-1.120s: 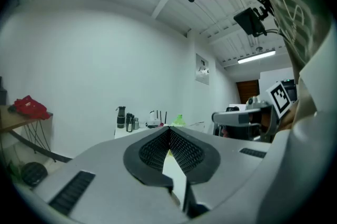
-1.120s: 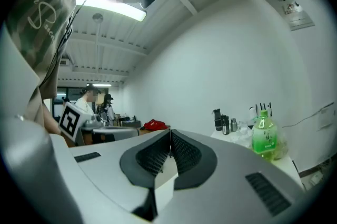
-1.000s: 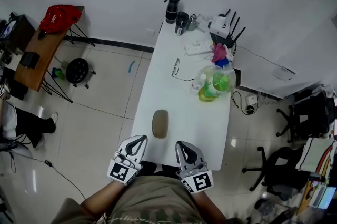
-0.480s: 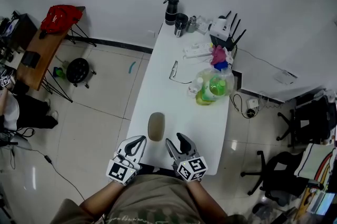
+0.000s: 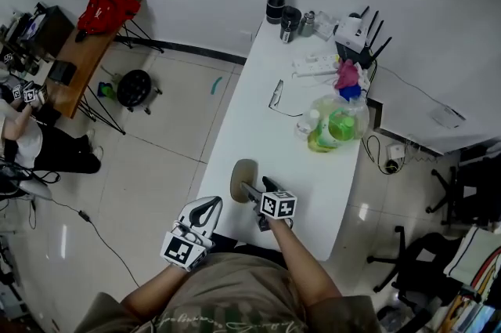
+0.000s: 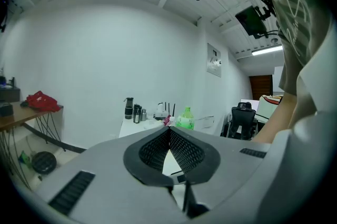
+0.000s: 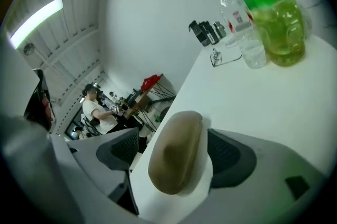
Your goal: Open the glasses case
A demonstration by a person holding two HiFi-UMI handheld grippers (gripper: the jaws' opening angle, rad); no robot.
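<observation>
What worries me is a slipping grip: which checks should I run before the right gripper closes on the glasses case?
1. Right gripper jaws apart, having just opened: ok.
2. Glasses case between them, pads not touching it: ok.
3. Case closed, lying flat on the table: ok.
4. Left gripper ready for the lid: not ok; shut, empty, apart from the case.
5. Which side the lid opens: cannot tell.
6. Green bottle clear of the case: ok.
</observation>
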